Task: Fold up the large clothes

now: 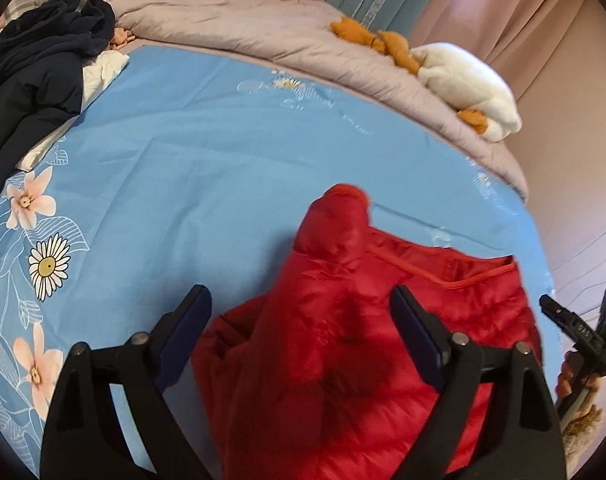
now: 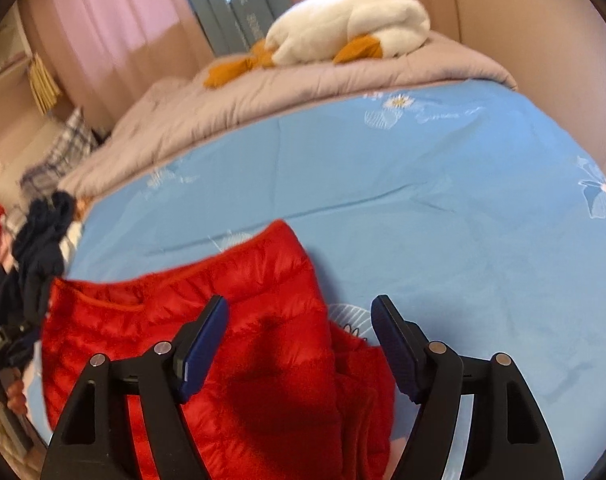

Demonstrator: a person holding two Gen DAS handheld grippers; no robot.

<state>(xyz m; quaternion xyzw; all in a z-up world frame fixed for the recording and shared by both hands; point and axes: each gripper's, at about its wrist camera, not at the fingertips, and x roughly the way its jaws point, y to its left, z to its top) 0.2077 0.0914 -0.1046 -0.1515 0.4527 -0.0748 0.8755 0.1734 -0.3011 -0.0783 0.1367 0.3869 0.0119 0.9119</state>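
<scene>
A red quilted down jacket (image 1: pixel 343 340) lies on the blue flowered bedsheet (image 1: pixel 183 168), its sleeve folded over the body and pointing away from me. My left gripper (image 1: pixel 301 300) hovers open above that sleeve, pads well apart and not pressing it. In the right wrist view the same jacket (image 2: pixel 207 320) spreads low and left on the sheet (image 2: pixel 423 200). My right gripper (image 2: pixel 301 316) stands open over the jacket's right side, nothing pinched. The right gripper's tool (image 1: pixel 583 336) and a hand show at the left view's right edge.
A dark navy garment (image 1: pixel 39 76) is heaped at the far left over something white. A rumpled grey quilt (image 1: pixel 263 36) runs along the far side, with a white and orange plush toy (image 1: pixel 463 80) on it. Pink curtains (image 2: pixel 115 40) hang behind the bed.
</scene>
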